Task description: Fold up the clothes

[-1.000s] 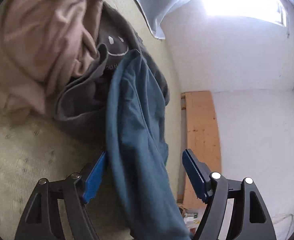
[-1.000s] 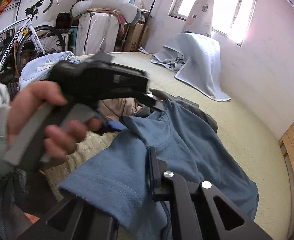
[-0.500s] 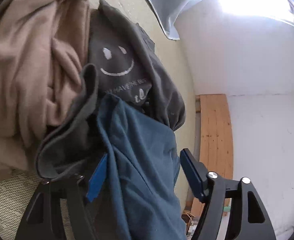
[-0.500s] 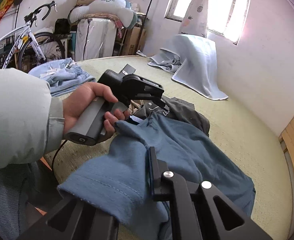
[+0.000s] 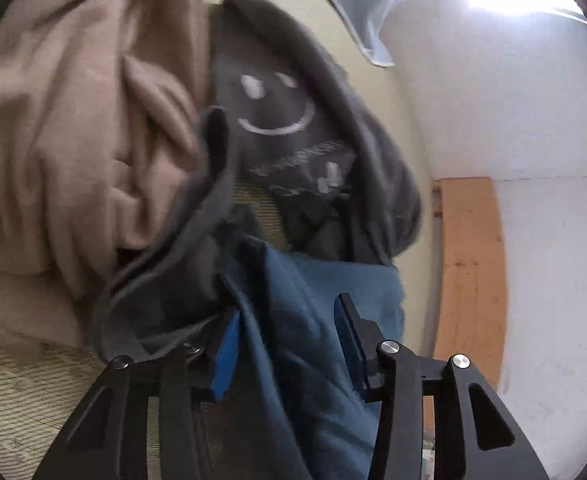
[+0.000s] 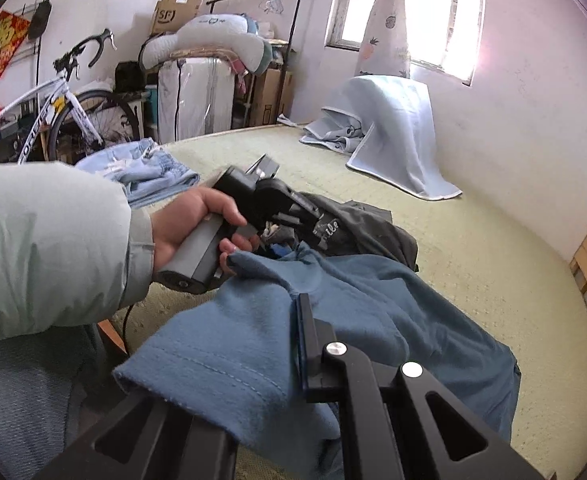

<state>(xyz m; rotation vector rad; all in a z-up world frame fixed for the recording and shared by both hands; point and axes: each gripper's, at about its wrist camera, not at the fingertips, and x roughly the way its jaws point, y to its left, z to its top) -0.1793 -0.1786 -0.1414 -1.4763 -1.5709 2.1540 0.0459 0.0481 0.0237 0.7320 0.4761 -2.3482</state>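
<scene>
A blue T-shirt is lying crumpled on a pale green mattress, held at two places. Nearest, the right gripper is clamping a sleeve of the shirt: the cloth is bunching over its left finger and pressing against the inner face of the right finger, with the stitched hem hanging toward the camera. Just beyond, a person's left hand, in a pale green padded sleeve, is gripping the handle of the left gripper. In the left wrist view, that gripper's blue-padded fingers are standing apart, with a thick fold of the blue shirt running up between them and touching the left pad; the right pad's contact is unclear. Past the fingertips, a dark grey sweatshirt printed with a white smiley face is lying partly under the blue shirt. Beside it is a beige garment. Farther off, a light blue blanket is draping by the window, and a white bicycle is standing against the back wall.
</scene>
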